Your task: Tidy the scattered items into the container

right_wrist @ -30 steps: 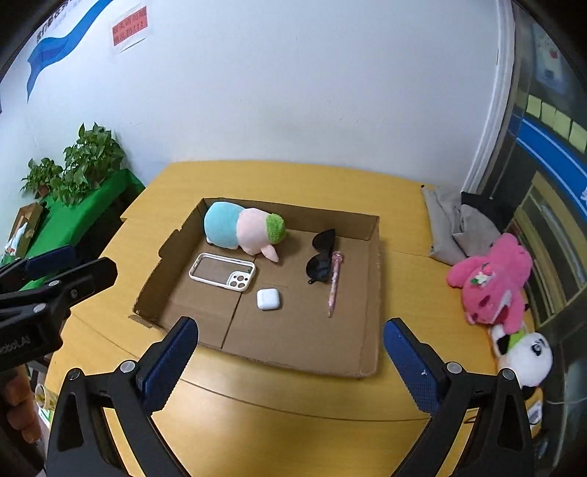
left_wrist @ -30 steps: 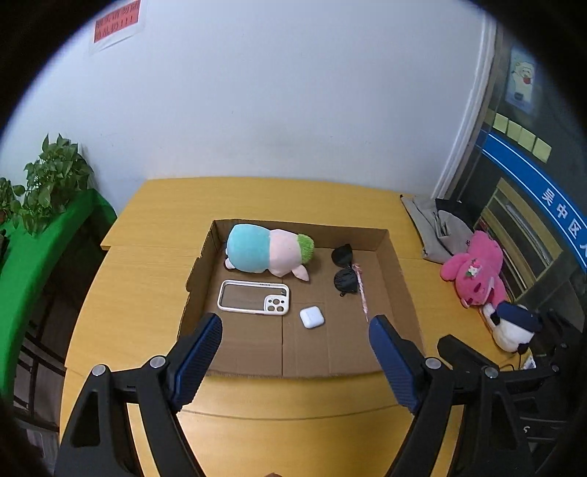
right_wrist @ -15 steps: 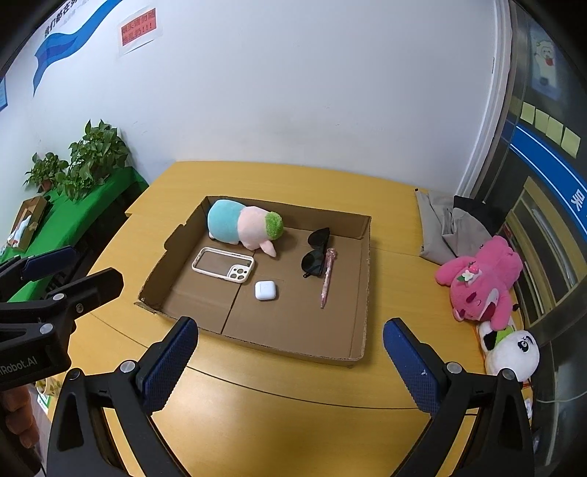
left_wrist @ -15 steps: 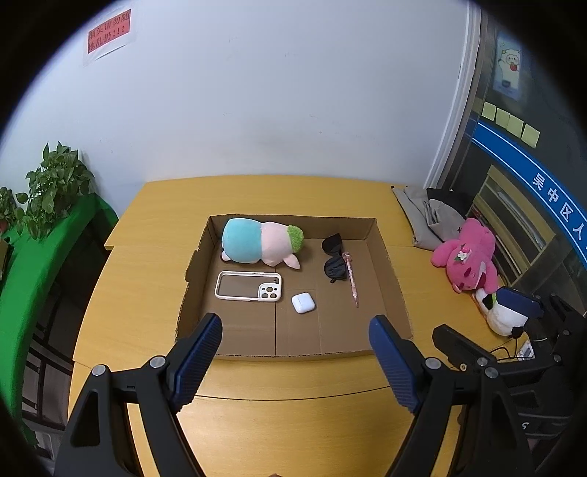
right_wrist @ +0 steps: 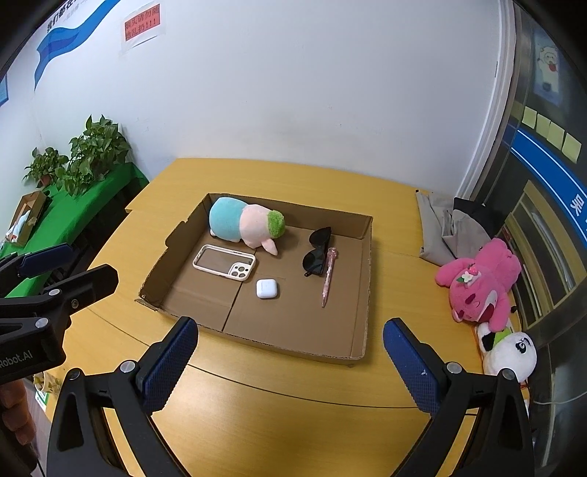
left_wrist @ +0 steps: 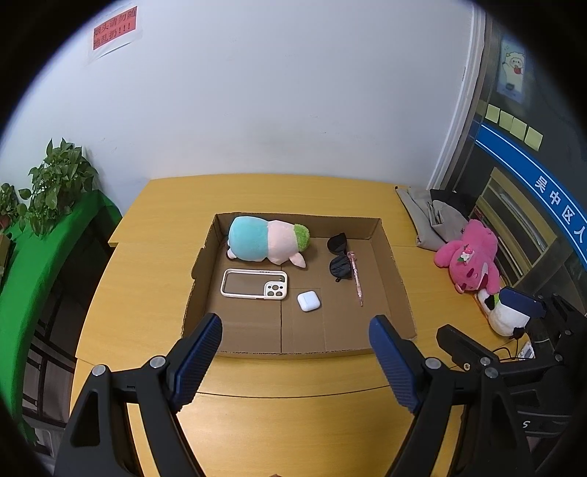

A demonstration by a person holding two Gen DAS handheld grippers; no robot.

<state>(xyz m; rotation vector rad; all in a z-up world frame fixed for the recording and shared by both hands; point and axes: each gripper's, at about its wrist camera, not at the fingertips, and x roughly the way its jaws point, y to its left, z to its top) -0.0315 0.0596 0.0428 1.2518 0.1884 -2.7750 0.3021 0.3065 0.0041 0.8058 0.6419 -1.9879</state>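
- Left wrist view: the left hand-held gripper (left_wrist: pixel 295 343) hangs above the yellow tabletop (left_wrist: pixel 293 411), jaws spread wide, holding nothing.
- The right hand-held gripper (right_wrist: pixel 290 346) is also spread wide and empty.
- Inside the cardboard box (left_wrist: pixel 394 271) lie a plush toy (left_wrist: pixel 266 240), phone case (left_wrist: pixel 254 284), earbud case (left_wrist: pixel 308 301), sunglasses (left_wrist: pixel 339 257) and pink pen (left_wrist: pixel 356 277).
- A pink plush (right_wrist: pixel 480 280) and panda plush (right_wrist: pixel 508 354) sit outside the box, to its right.

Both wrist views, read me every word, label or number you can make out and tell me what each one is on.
"Robot.AI": white print on the black body of the left gripper, start cut off by the frame edge.
"5": on the dark frame of the right gripper.
Red wall sign: Chinese characters ending in "!!!", too blurred to read.
Blue band at right: white Chinese characters, including "中区人", cut off.
Yellow sticky notes: no writing visible.
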